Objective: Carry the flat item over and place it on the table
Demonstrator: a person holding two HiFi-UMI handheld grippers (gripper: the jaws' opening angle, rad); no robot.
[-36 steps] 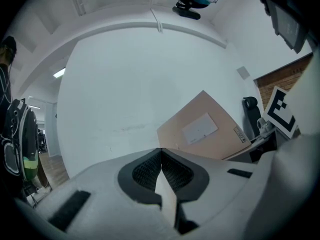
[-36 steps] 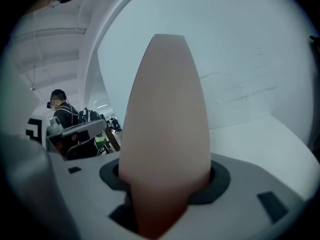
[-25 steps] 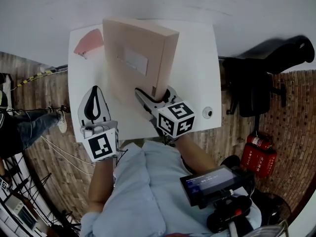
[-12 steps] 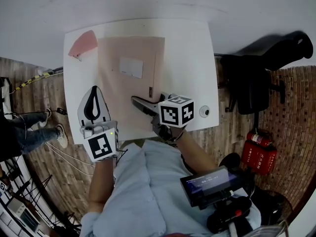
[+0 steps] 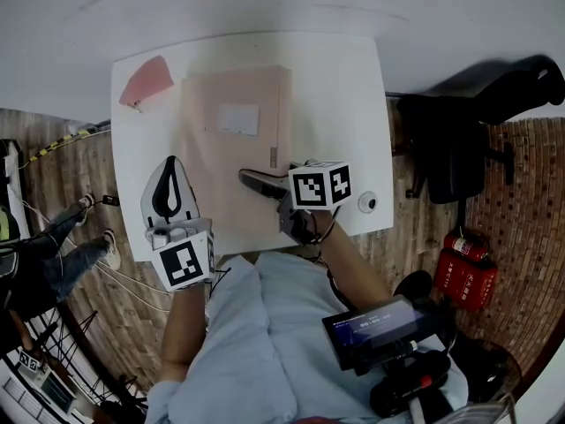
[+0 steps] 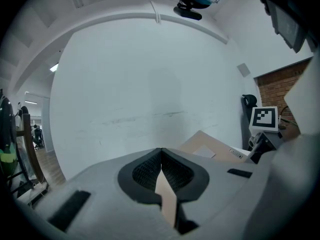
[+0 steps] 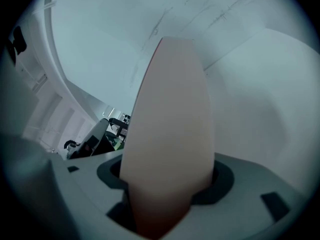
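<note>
The flat item, a pinkish-beige flat box with a pale label, lies flat on the white table. My right gripper reaches onto its near right edge. In the right gripper view the flat item fills the gap between the jaws. Those jaws are opening and dark pad shows on either side of the item. My left gripper rests at the table's near left, beside the item's left edge, with its tips together. A thin beige sliver shows in the slit behind them. The flat item lies off to its right.
A pink sheet lies at the table's far left corner. A small white round object sits near the right edge. A black chair and a red fire extinguisher stand to the right. A person's legs are at the left.
The flat item has gone from standing tilted on edge to lying flat on the table. The right gripper has come down with it and turned. The left gripper has hardly moved.
</note>
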